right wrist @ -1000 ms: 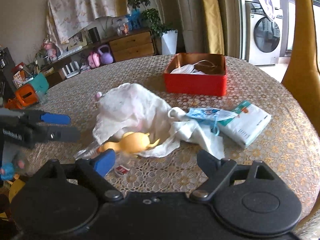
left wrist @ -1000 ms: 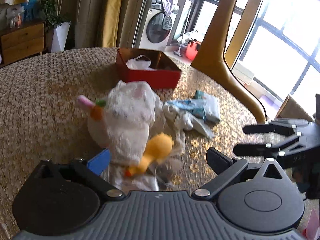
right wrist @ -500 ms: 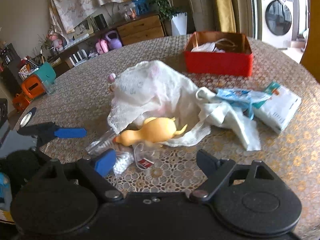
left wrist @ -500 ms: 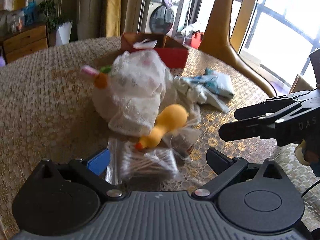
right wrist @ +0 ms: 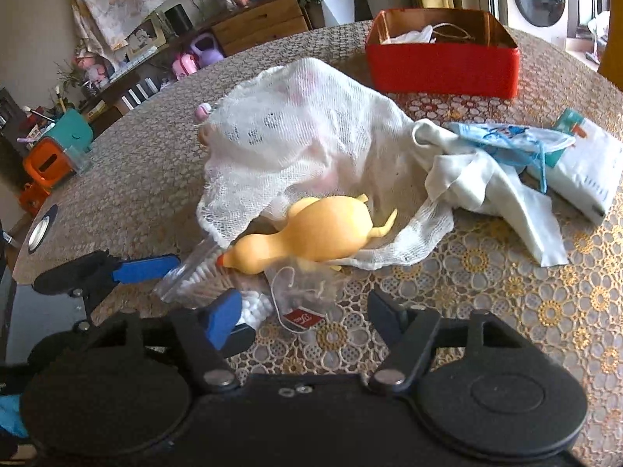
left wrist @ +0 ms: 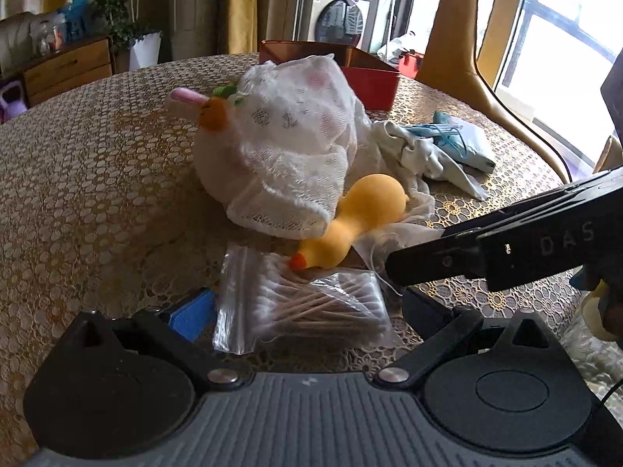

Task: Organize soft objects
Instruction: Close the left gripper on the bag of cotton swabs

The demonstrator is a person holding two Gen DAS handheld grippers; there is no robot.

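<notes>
Left wrist view: the left gripper (left wrist: pixel 307 311) hangs low over a round table (left wrist: pixel 97 194) with a gold lace cloth, jaws apart and gripping nothing. Between its fingers lies a clear zip bag of cotton swabs (left wrist: pixel 303 303), flat on the table. Just beyond, touching the bag's far edge, a yellow rubber duck (left wrist: pixel 350 222) lies on its side, its tail end tucked under a white gauze cloth (left wrist: pixel 296 163). The gauze drapes over a plush rabbit (left wrist: pixel 194 105), of which a pink ear and an orange carrot show. The right gripper (left wrist: pixel 401 268) enters from the right edge. A red box (left wrist: pixel 373 78) stands behind the pile.

Right wrist view: the right gripper's jaws have just been closing yet stand apart, pressing on nothing; a tea bag with a red tag (right wrist: pixel 303 299) lies between them. A pale crumpled cloth (right wrist: pixel 486 198), a blue face mask (right wrist: pixel 510 136) and a tissue pack (right wrist: pixel 584 163) lie to the right.

The swab bag looks light, slick and floppy; pinching an edge or the zip strip seems surest. The duck looks squashy and likely to roll, so its narrow neck is probably the best hold.
</notes>
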